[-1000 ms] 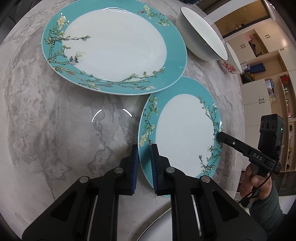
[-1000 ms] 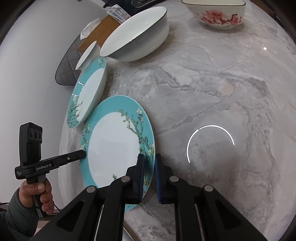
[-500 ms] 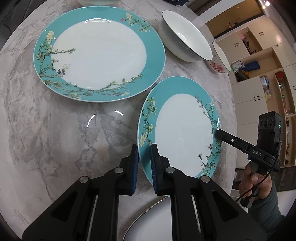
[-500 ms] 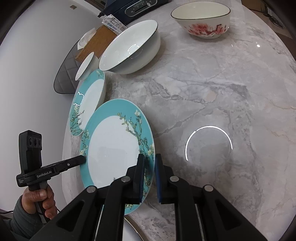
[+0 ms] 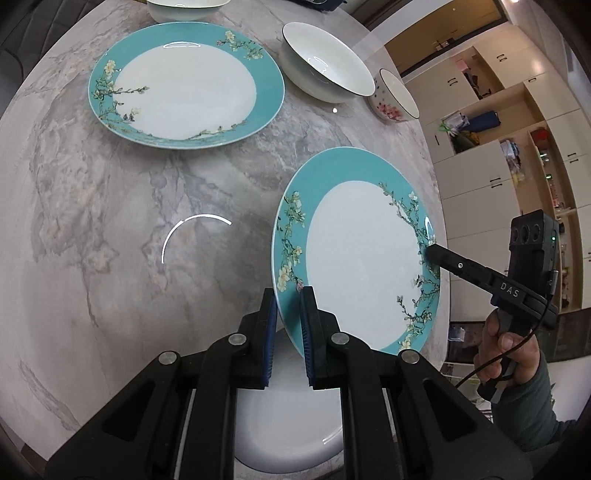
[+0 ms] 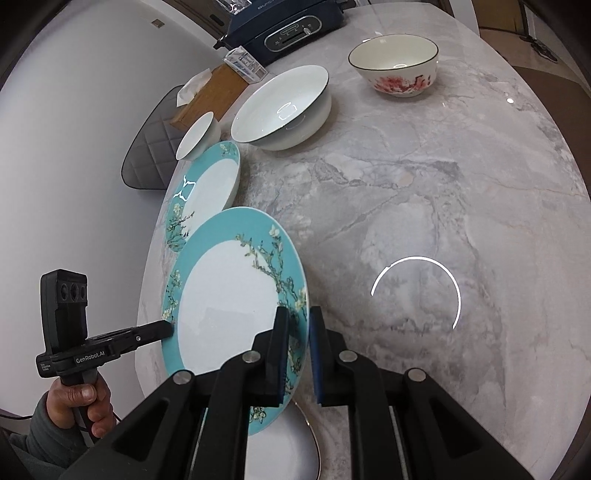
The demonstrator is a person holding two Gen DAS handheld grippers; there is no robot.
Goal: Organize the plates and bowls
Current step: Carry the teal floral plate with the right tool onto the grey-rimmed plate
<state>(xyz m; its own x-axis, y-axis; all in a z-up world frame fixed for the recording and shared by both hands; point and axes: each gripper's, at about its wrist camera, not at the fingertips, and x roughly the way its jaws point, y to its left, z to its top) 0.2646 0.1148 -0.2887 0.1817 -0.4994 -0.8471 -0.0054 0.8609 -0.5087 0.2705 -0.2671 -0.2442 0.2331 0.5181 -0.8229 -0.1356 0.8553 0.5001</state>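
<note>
A teal-rimmed flowered plate [image 5: 362, 254] [image 6: 229, 295] is held in the air, tilted, above the marble table. My left gripper [image 5: 287, 306] is shut on its near rim. My right gripper [image 6: 295, 325] is shut on the opposite rim; it shows in the left wrist view [image 5: 432, 253]. A second teal plate [image 5: 184, 88] [image 6: 207, 188] lies flat on the table. A plain white plate [image 5: 291, 417] [image 6: 280, 450] lies on the table under the held plate.
A large white bowl [image 5: 325, 66] [image 6: 284, 107], a pink-flowered bowl [image 5: 395, 99] [image 6: 395, 66] and a small white bowl [image 6: 197, 134] stand at the back. A tissue box [image 6: 210, 92] and a dark appliance [image 6: 288, 26] stand behind them. The table edge [image 6: 147, 314] is near the held plate.
Both grippers have lifted the held plate up and back from the other teal plate. A white plate has come into view beneath it.
</note>
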